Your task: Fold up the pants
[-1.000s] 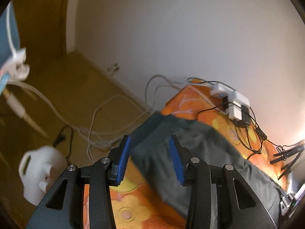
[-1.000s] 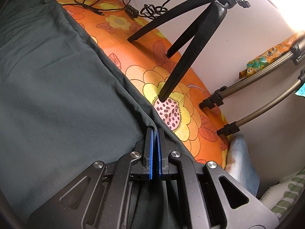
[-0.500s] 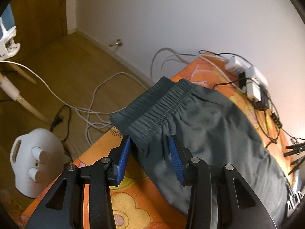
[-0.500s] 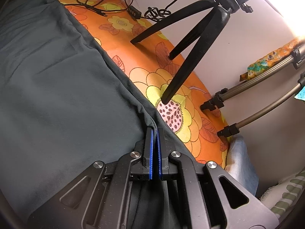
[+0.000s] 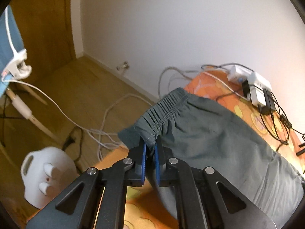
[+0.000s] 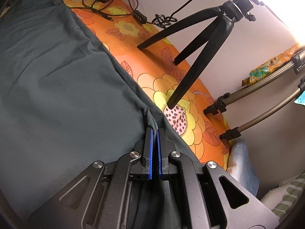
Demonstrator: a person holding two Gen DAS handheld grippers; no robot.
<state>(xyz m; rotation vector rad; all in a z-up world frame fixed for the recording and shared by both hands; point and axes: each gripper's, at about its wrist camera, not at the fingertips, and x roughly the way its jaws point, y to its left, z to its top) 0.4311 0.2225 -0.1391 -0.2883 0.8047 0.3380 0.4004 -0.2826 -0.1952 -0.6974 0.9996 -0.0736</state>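
the pants (image 5: 219, 133) are lying along the orange flowered table (image 6: 171, 72), their long axis running from the waistband (image 5: 164, 106) at the end near the white chargers (image 5: 255, 87) toward the leg end. the left tool (image 5: 150, 148) has just been closing its jaws and is now pinching the near corner of the waistband, cloth bunching between the blue pads (image 5: 143, 158). in its view the rest of the pants is stretching away toward 3 o'clock. the right tool (image 6: 154, 133) is clamping a fold of the far seam edge (beside the black tripod (image 6: 200, 57), whose foot is resting on the table at 1 o'clock from the tips). in the right view the cloth is spreading toward 10 o'clock. with both tools gripping, the coming fold looks to turn on carrying the waistband end along that long axis, and the left tool is the one holding it.
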